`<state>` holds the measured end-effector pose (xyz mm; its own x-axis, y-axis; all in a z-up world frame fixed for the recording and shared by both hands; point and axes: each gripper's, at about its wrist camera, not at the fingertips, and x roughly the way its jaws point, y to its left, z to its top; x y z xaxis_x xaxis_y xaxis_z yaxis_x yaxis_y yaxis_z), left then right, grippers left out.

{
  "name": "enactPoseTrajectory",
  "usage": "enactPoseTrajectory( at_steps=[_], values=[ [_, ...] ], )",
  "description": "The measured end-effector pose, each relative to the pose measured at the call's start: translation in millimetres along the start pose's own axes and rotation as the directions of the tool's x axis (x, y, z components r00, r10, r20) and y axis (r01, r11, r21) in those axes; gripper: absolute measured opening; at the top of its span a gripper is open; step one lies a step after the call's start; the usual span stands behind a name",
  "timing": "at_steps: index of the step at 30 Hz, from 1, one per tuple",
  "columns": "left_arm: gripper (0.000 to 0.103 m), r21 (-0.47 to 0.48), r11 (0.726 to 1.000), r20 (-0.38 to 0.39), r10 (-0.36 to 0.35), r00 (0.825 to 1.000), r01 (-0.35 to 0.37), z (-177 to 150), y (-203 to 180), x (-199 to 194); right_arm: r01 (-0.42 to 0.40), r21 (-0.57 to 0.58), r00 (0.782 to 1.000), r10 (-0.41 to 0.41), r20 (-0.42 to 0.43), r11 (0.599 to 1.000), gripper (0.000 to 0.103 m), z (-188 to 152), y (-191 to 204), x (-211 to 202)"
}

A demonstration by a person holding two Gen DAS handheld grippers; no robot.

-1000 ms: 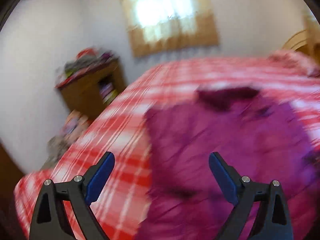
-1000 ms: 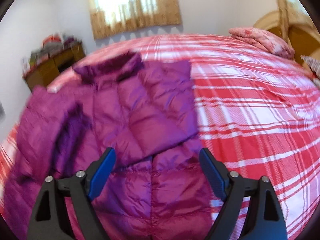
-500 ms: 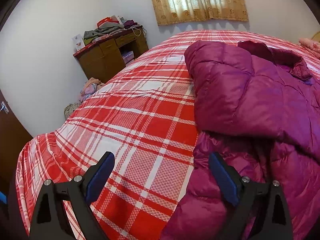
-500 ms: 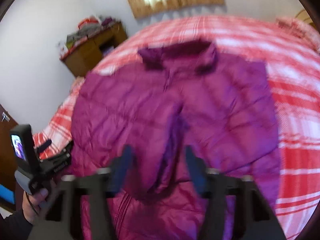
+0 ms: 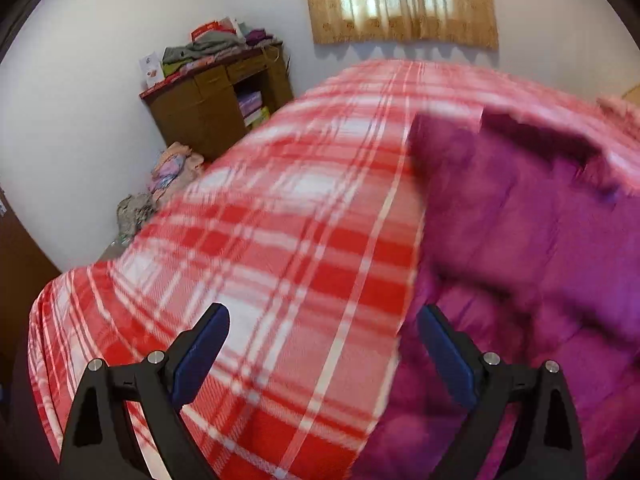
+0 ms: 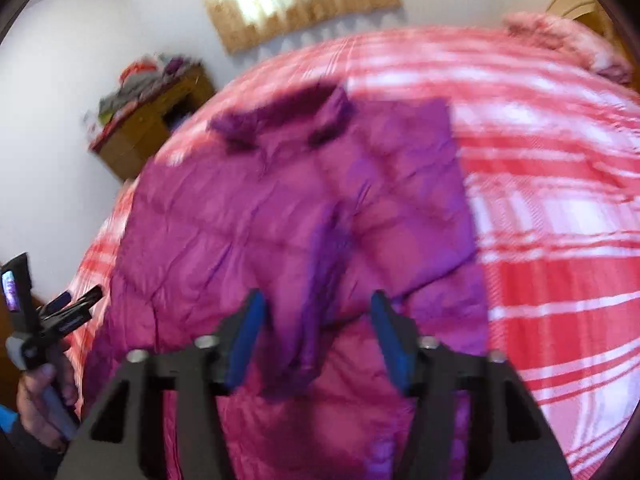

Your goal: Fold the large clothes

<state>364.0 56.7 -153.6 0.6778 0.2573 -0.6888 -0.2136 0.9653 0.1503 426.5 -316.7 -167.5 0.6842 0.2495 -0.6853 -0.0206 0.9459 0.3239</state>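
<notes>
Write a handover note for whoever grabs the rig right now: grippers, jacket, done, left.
Left gripper: open, empty, over the plaid blanket by the jacket's edge.
Right gripper: open, jaws have just been opening; a sleeve fold lies between them, not pinched.
Purple puffer jacket: on the bed, collar toward the window.
Done: both sleeves look folded in over the body.
Left: probably fold it across, hem toward collar. Frames are blurred, so check first.

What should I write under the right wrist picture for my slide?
Right gripper, jaws just reopened, over a sleeve of the purple puffer jacket on the red plaid bed.
</notes>
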Motion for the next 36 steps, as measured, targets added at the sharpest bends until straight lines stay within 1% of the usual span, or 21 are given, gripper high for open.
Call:
enactPoseTrajectory(
  at_steps=[2,3,4,7,9,11,13,14,16,18,21,25,28,29,30,31,33,35,36],
  values=[
    [0.095,-0.014,0.999,0.045,-0.035,0.998,0.035,21.9,-8.1,-15.8,0.035,-0.005,0.996,-0.035,0.083,0.999,0.054,9.3,6.9,-17.2],
    [0.095,-0.018,0.998,0.059,-0.057,0.997,0.058,29.7,-13.4,-20.8,0.033,-0.013,0.993,-0.031,0.114,0.999,0.041,14.6,12.7,-22.8],
    [0.095,-0.018,0.995,0.08,-0.098,0.992,0.1,39.6,-25.4,-26.6,0.018,-0.034,0.992,-0.014,0.126,0.999,0.033,20.2,23.1,-24.9],
    [0.095,0.028,0.985,0.105,-0.172,0.979,0.17,50.1,-64.3,-25.5,-0.002,-0.11,0.995,0.013,0.1,0.994,0.028,28.7,53.6,-7.5],
    [0.096,0.065,0.986,0.092,-0.158,0.983,0.153,45.5,-90.0,-12.6,0.002,-0.14,0.997,0.009,0.077,0.99,0.028,26.3,62.2,7.9],
    [0.096,0.089,0.984,0.05,-0.16,0.986,0.155,37.7,-108.4,4.6,0.027,-0.151,0.998,-0.019,0.053,0.988,0.028,22.2,64.7,29.4],
    [0.096,0.106,0.986,0.0,-0.133,0.991,0.132,26.7,-121.8,24.7,0.056,-0.159,0.998,-0.051,0.036,0.986,0.028,15.6,60.8,44.8],
    [0.096,0.111,0.985,-0.017,-0.13,0.991,0.131,21.7,-125.0,32.5,0.067,-0.164,0.998,-0.064,0.028,0.984,0.028,11.5,57.1,51.8],
    [0.096,0.11,0.985,-0.028,-0.132,0.991,0.135,11.9,-126.9,44.9,0.073,-0.17,0.997,-0.071,0.022,0.983,0.024,4.0,52.6,57.5],
    [0.096,0.097,0.984,-0.019,-0.151,0.988,0.153,8.1,-126.1,46.2,0.069,-0.178,0.998,-0.067,0.02,0.982,0.024,-3.1,47.7,59.9],
    [0.096,0.097,0.982,-0.031,-0.157,0.987,0.159,8.1,-127.8,49.4,0.066,-0.174,0.998,-0.065,0.012,0.983,0.023,-5.4,45.8,66.6],
    [0.097,0.111,0.982,-0.041,-0.147,0.988,0.15,9.0,-130.7,52.3,0.061,-0.171,0.998,-0.062,-0.001,0.983,0.023,-7.2,44.5,69.7],
    [0.097,0.126,0.984,-0.054,-0.123,0.991,0.129,16.4,-127.0,46.6,0.047,-0.165,0.999,-0.05,-0.013,0.985,0.023,-6.0,43.9,67.6],
    [0.096,0.134,0.983,-0.046,-0.121,0.992,0.126,23.6,-123.7,36.2,0.039,-0.17,0.999,-0.043,-0.018,0.985,0.023,-4.5,43.9,64.3],
    [0.096,0.133,0.982,-0.019,-0.136,0.991,0.137,31.1,-118.7,25.1,0.029,-0.173,0.999,-0.031,-0.011,0.984,0.023,-2.6,43.3,57.3],
    [0.096,0.121,0.98,0.037,-0.162,0.986,0.156,43.6,-109.5,9.2,0.014,-0.166,1.0,-0.012,0.015,0.986,0.023,1.2,41.6,46.7],
    [0.096,0.104,0.982,0.105,-0.172,0.98,0.161,64.4,-97.8,-4.6,0.011,-0.149,0.995,0.005,0.101,0.989,0.023,16.8,33.9,20.4],
    [0.097,0.082,0.988,0.124,-0.143,0.982,0.134,86.5,-90.7,2.5,0.045,-0.114,0.985,-0.025,0.169,0.992,0.026,38.6,21.2,7.0],
    [0.096,0.07,0.991,0.118,-0.123,0.985,0.115,94.7,-88.8,12.4,0.063,-0.098,0.983,-0.045,0.179,0.993,0.027,46.9,15.7,6.9]
  ],
)
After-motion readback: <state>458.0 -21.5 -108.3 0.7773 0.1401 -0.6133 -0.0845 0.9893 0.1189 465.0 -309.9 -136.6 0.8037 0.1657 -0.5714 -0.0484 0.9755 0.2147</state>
